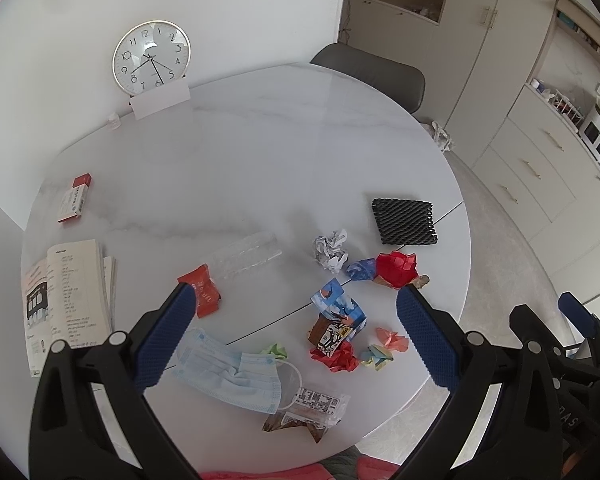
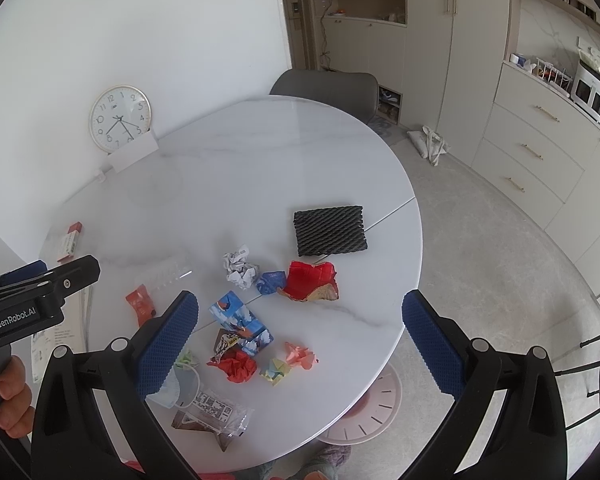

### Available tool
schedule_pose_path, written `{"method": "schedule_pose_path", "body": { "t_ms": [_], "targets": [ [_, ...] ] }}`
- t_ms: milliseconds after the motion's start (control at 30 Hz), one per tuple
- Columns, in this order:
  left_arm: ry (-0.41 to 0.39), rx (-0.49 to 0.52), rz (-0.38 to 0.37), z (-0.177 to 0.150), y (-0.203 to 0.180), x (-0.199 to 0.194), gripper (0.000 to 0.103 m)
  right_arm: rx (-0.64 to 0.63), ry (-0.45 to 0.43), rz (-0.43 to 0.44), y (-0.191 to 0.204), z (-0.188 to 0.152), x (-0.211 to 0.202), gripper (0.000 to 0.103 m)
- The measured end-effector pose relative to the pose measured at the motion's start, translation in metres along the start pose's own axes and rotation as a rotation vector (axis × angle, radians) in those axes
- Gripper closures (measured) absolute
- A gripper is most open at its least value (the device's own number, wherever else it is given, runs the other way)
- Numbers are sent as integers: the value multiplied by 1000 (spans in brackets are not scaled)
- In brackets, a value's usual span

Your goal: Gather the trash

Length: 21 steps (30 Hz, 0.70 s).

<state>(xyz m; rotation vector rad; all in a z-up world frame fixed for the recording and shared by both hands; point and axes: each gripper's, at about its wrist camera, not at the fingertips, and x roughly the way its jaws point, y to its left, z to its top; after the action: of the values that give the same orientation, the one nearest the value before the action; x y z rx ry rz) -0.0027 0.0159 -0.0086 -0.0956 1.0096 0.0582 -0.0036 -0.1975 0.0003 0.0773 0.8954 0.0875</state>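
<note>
The left gripper (image 1: 296, 320) is hovering with jaws spread wide and empty; a face mask (image 1: 236, 376) is lying at its 7 o'clock, long axis slanting toward 4 o'clock, nearest this hand. The crumpled wrappers (image 1: 336, 320) are sitting between the jaws on the bench (image 1: 260, 140). The right gripper (image 2: 300, 328), equally wide and empty, is hanging over the bench's near edge, open room at 12 o'clock.
</note>
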Motion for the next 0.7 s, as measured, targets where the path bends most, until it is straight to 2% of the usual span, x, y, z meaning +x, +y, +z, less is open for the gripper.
{"method": "schedule_pose_path", "body": {
  "t_ms": [233, 367, 467, 700],
  "targets": [
    [15, -15, 15, -5, 10, 8, 7, -13, 14, 26, -3, 1, 6, 2],
    [73, -54, 37, -15, 31, 29, 7, -25, 47, 41, -5, -4, 18, 2],
    [137, -154, 59, -31, 58, 50, 7, -21, 85, 63, -8, -11, 31, 2],
    [218, -377, 115, -72, 105, 86, 7, -21, 176, 116, -14, -31, 59, 2]
  ]
}}
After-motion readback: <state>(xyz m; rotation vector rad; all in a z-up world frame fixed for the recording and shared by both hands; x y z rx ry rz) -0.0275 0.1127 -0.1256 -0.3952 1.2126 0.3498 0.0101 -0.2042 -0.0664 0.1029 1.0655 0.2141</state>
